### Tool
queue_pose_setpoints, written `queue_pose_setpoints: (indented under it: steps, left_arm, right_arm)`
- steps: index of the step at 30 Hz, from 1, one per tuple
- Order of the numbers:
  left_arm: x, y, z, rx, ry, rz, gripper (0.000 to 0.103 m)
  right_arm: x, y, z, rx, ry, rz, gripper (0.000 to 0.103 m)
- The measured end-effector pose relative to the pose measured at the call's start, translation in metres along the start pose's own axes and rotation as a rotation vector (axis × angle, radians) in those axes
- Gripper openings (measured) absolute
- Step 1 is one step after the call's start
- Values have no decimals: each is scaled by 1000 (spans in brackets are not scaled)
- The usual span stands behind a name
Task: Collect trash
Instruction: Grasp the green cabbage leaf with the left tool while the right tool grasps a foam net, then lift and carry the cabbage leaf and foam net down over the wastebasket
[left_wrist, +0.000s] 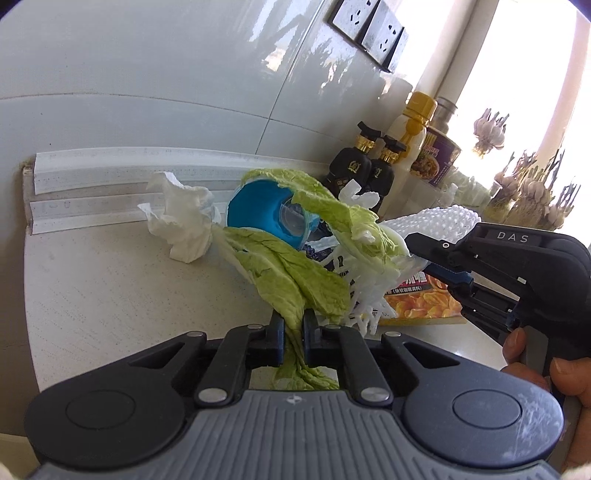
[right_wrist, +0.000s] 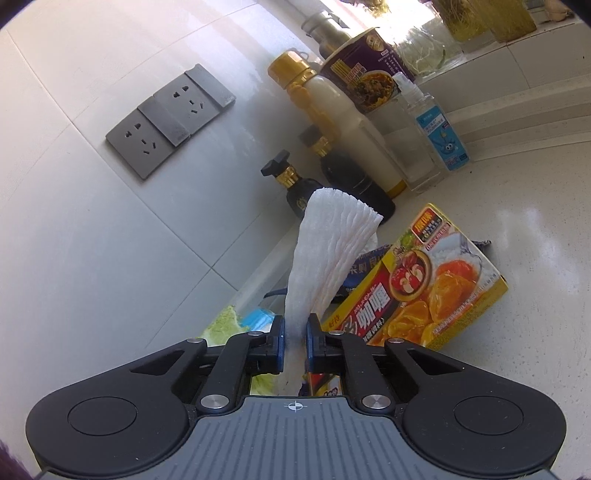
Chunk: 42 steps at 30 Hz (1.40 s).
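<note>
My left gripper (left_wrist: 294, 326) is shut on the stem end of a pale green cabbage leaf (left_wrist: 291, 273), which hangs from the trash pile on the counter. A second cabbage leaf (left_wrist: 332, 206) drapes over a blue plastic cup (left_wrist: 255, 214) lying on its side. Left of the cup sits a crumpled white tissue (left_wrist: 181, 218). My right gripper (right_wrist: 294, 332) is shut on a white foam fruit net (right_wrist: 328, 251) that stands up from its jaws. From the left wrist view, the right gripper (left_wrist: 415, 245) reaches in from the right with the foam net (left_wrist: 436, 221) at its tip.
A yellow curry box (right_wrist: 424, 291) lies on the white counter (left_wrist: 110, 295) beside the pile. Dark sauce bottles (left_wrist: 354, 170), a gold-capped white bottle (right_wrist: 351, 133), an instant noodle cup (right_wrist: 365, 74) and a clear spray bottle (right_wrist: 424, 140) stand along the tiled wall. Wall sockets (right_wrist: 166, 118) sit above.
</note>
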<state>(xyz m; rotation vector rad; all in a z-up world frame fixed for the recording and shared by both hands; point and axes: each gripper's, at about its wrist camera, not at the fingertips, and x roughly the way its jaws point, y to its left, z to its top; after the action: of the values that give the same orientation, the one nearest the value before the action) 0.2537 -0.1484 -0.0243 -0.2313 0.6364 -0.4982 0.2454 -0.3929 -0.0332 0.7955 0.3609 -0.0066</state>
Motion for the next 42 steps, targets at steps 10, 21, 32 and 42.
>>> queue_pose_setpoints:
  steps: [10, 21, 32, 42]
  left_arm:
    - [-26, -4, 13, 14, -77, 11, 8]
    - [-43, -6, 22, 17, -125, -9, 7]
    - [-59, -10, 25, 26, -166, -26, 7]
    - [-90, -11, 31, 56, -217, -26, 7]
  right_arm:
    - [-27, 30, 13, -75, -84, 48, 10]
    - [-60, 58, 22, -160, -178, 130, 9]
    - [-87, 71, 26, -189, -237, 237, 9]
    - [-95, 80, 28, -185, -222, 307, 9]
